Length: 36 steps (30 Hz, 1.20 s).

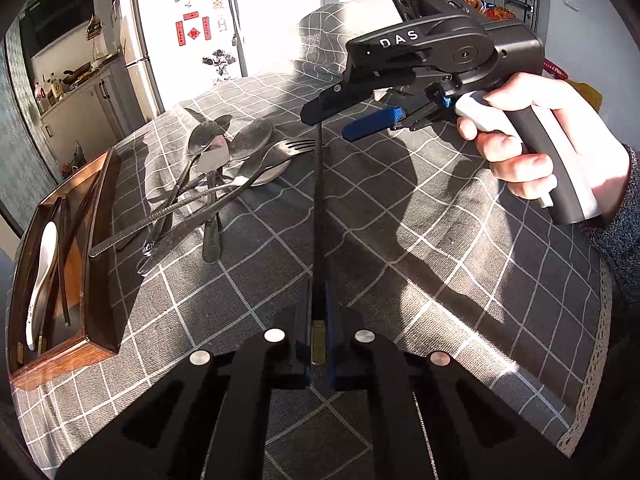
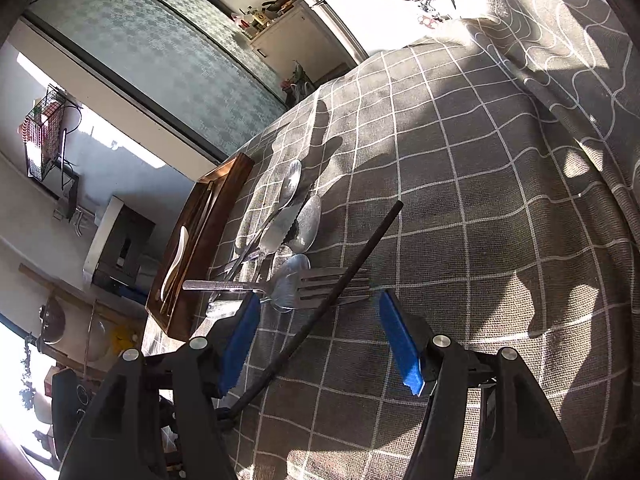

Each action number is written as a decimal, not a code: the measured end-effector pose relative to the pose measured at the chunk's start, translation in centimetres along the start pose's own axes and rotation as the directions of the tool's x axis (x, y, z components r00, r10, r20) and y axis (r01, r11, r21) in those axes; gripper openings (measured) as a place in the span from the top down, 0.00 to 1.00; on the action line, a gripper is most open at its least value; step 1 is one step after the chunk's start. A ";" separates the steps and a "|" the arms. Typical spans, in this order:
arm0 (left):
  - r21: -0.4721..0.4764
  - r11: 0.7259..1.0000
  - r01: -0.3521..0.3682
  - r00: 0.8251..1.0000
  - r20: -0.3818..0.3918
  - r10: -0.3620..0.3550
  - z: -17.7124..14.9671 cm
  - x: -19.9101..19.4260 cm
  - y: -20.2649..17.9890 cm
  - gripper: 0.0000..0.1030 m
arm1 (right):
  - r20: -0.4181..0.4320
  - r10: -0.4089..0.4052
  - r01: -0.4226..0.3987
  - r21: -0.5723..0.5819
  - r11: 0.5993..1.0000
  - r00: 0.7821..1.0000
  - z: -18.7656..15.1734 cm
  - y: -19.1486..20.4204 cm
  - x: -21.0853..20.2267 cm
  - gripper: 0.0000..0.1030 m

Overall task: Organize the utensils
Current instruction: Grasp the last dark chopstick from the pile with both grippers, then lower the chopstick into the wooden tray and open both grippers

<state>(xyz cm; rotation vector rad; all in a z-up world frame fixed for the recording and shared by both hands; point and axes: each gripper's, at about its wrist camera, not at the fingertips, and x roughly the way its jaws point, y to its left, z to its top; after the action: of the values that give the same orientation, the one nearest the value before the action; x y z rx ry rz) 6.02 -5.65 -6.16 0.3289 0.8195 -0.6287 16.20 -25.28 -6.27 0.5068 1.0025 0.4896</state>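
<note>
My left gripper (image 1: 319,344) is shut on a dark chopstick (image 1: 319,208) that points away from me over the table. The chopstick also shows in the right wrist view (image 2: 344,280), running between the open jaws of my right gripper (image 2: 320,340), which touches nothing. The right gripper (image 1: 348,120) hovers over the chopstick's far tip in the left wrist view. A pile of metal spoons (image 1: 208,140), a fork (image 1: 288,148) and a knife lies on the checked tablecloth. A wooden tray (image 1: 100,240) at the left holds a white spoon (image 1: 42,272) and dark chopsticks.
The grey checked tablecloth (image 1: 400,240) covers the table, bunched up at the far side. A fridge (image 1: 180,40) and kitchen counter stand behind the table. The tray sits near the table's left edge.
</note>
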 end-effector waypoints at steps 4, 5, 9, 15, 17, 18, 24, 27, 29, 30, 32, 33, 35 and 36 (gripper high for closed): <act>-0.017 1.000 0.017 0.998 0.054 -0.016 1.3 -1.3 -0.3 0.94 | 0.021 0.013 -0.014 0.031 0.999 1.000 0.0 0.1 0.4 0.39; -0.011 1.000 0.021 0.998 0.061 -0.020 1.6 -1.7 -0.5 0.94 | 0.028 0.013 -0.014 0.034 0.999 1.000 0.1 0.1 0.4 0.41; -0.001 1.000 0.016 0.997 0.082 -0.016 2.3 -2.2 -1.1 0.94 | 0.058 0.001 -0.002 0.022 1.000 0.998 0.2 0.7 0.1 0.76; -0.012 1.000 0.009 0.996 0.089 -0.008 2.1 -2.4 -0.7 0.94 | 0.080 -0.001 0.000 0.010 1.000 0.997 1.1 1.7 -0.4 0.83; -0.019 1.000 -0.004 0.995 0.097 0.005 2.0 -2.7 -0.3 0.94 | 0.080 0.003 -0.002 -0.004 1.000 0.997 1.7 2.7 -0.2 0.84; -0.025 1.000 -0.011 0.994 0.104 0.014 2.0 -3.0 0.1 0.94 | 0.082 0.005 -0.004 -0.013 1.000 0.997 2.1 3.4 0.0 0.84; -0.061 0.989 -0.133 0.980 0.141 0.140 1.5 -5.1 3.4 0.94 | 0.085 0.087 -0.079 -0.094 0.992 0.993 5.3 9.1 2.4 0.86; -0.117 0.978 -0.171 0.971 0.148 0.187 0.8 -6.4 6.6 0.94 | 0.070 0.113 -0.103 -0.143 0.984 0.991 6.9 12.8 4.8 0.86; -0.165 0.968 -0.189 0.967 0.143 0.213 0.2 -7.0 8.8 0.94 | 0.043 0.111 -0.101 -0.184 0.978 0.993 7.4 15.2 7.0 0.86; -0.187 0.962 -0.200 0.965 0.134 0.227 -0.1 -7.2 9.8 0.94 | 0.028 0.102 -0.094 -0.205 0.974 0.994 7.6 16.4 8.3 0.86; -0.238 0.945 -0.223 0.960 0.116 0.256 -0.8 -7.3 11.9 0.94 | -0.002 0.086 -0.085 -0.226 0.970 0.996 7.7 18.0 10.9 0.86; -0.261 0.937 -0.232 0.958 0.104 0.266 -1.1 -7.3 12.9 0.93 | -0.016 0.081 -0.082 -0.227 0.970 0.997 7.7 18.6 12.2 0.86; -0.299 0.921 -0.249 0.955 0.083 0.285 -1.7 -7.2 14.5 0.93 | -0.039 0.068 -0.074 -0.209 0.975 0.997 7.7 19.2 14.3 0.86; -0.312 0.916 -0.253 0.955 0.072 0.288 -1.9 -7.0 15.1 0.93 | -0.056 0.068 -0.078 -0.198 0.977 0.996 7.8 19.3 15.3 0.86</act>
<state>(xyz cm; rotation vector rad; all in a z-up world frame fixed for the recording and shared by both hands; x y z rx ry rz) 10.90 9.68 -1.50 0.1226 0.7276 -0.2542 27.05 -2.42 -1.21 0.3540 0.9719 0.6642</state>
